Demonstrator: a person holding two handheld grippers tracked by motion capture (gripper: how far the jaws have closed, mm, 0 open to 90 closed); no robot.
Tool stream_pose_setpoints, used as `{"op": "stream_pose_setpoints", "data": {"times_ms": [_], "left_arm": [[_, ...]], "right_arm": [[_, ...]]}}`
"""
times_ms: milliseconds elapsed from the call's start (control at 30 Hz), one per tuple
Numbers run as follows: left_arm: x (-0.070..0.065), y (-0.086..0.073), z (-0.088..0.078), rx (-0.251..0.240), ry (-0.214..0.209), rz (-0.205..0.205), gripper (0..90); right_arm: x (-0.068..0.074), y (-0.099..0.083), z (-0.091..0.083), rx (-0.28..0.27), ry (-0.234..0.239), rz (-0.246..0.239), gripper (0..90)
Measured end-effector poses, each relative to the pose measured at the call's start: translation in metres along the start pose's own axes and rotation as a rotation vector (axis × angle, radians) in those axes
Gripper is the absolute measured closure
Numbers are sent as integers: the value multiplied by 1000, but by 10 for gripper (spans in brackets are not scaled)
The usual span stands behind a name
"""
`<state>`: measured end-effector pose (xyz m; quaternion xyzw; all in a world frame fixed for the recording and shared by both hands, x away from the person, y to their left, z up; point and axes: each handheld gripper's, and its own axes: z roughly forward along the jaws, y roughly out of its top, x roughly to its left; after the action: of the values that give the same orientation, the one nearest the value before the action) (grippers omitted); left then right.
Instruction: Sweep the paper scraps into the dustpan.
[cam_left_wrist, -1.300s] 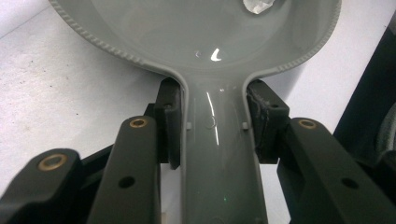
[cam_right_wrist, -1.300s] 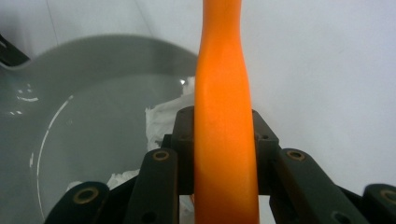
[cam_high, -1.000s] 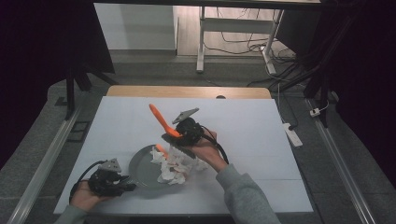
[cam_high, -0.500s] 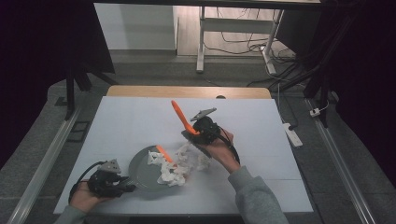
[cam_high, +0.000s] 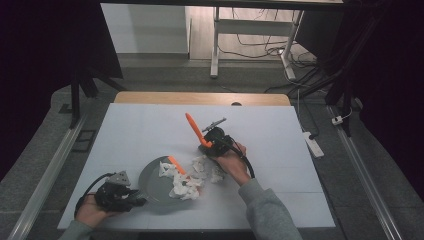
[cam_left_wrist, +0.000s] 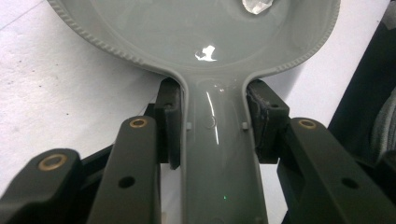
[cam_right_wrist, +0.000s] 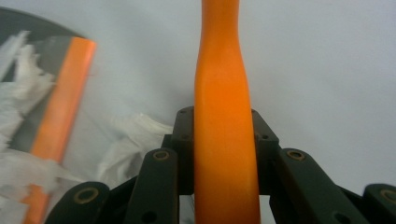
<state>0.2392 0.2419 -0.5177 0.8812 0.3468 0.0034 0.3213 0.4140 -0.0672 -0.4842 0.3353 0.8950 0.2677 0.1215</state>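
A round grey pan (cam_high: 150, 176) with a flat handle lies at the near left of the white table. My left gripper (cam_high: 134, 202) is shut on that handle, its pads pressing both sides (cam_left_wrist: 212, 123). The pan's ribbed rim (cam_left_wrist: 116, 49) stretches ahead of the jaws. White paper scraps (cam_high: 192, 181) are heaped on the pan's right edge and spill onto the table, and a short orange bar (cam_high: 176, 165) lies among them. To their right, my right gripper (cam_high: 208, 144) is shut on a long orange handle (cam_high: 194, 127) that slants up and away. The handle (cam_right_wrist: 222, 84) runs straight between the pads.
The white table top (cam_high: 280, 130) has a wooden strip along its far edge. A white power strip (cam_high: 312, 142) lies on the floor off the right side. Metal rails run along both sides of the table, and desk legs with cables stand beyond.
My right hand has carried the orange handle to the right, away from the pan, and a little lower. The left gripper and pan have stayed put.
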Motion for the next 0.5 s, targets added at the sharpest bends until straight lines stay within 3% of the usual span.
{"op": "stream_pose_setpoints", "data": {"times_ms": [133, 500], "left_arm": [[-1, 1, 1, 1, -1, 6, 613], [-4, 4, 4, 5, -5, 9, 613]], "right_arm": [[13, 2, 1, -8, 50, -8, 700], [50, 7, 7, -25, 135, -54, 701]]}}
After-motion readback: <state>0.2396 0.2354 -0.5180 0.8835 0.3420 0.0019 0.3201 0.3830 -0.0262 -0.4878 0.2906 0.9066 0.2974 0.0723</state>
